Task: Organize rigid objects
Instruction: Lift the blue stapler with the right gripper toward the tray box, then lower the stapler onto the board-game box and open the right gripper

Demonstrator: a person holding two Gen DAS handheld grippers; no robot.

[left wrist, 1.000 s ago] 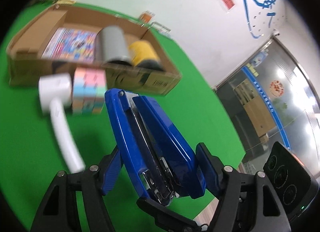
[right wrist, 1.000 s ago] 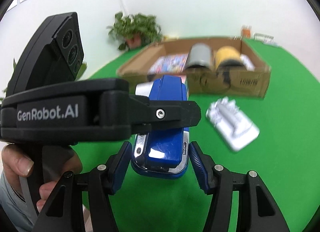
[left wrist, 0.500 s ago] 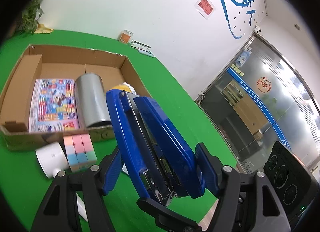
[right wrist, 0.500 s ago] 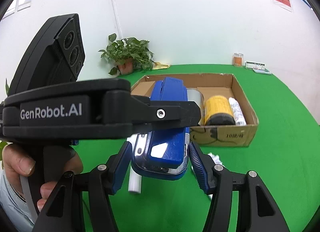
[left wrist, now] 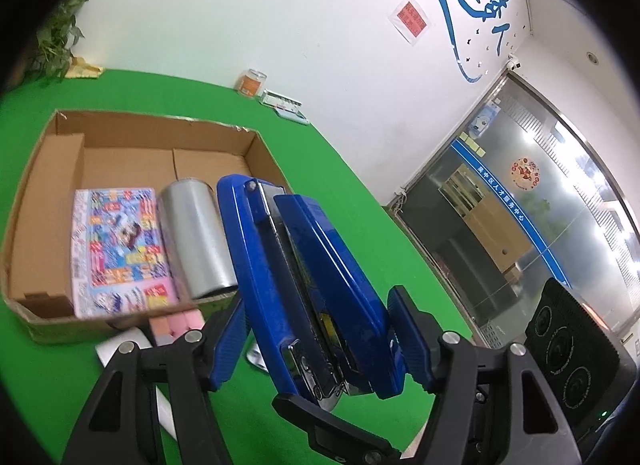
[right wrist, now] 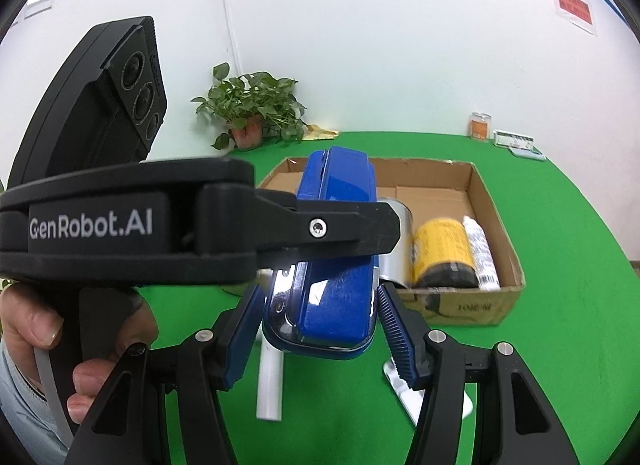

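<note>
My left gripper (left wrist: 316,341) is shut on a big blue stapler (left wrist: 296,277) and holds it in the air in front of the cardboard box (left wrist: 44,169). In the right wrist view the same stapler (right wrist: 340,265) sits between my right gripper's (right wrist: 320,329) blue pads; a gap shows at the right pad (right wrist: 394,329). The left gripper's black body (right wrist: 160,213) crosses in front. The box (right wrist: 496,217) holds a colourful booklet (left wrist: 116,249), a silver can (left wrist: 196,241), a yellow can (right wrist: 440,253) and a white tube (right wrist: 482,253).
On the green table in front of the box lie a white handled tool (right wrist: 270,385), a pastel cube (left wrist: 176,323) and a silvery-white object (right wrist: 404,385). A potted plant (right wrist: 252,113) and an orange jar (right wrist: 480,125) stand by the far wall.
Both grippers and the stapler have risen and tilted, so the box is now seen from above. The cube and white tool have dropped to the lower edge of the left wrist view.
</note>
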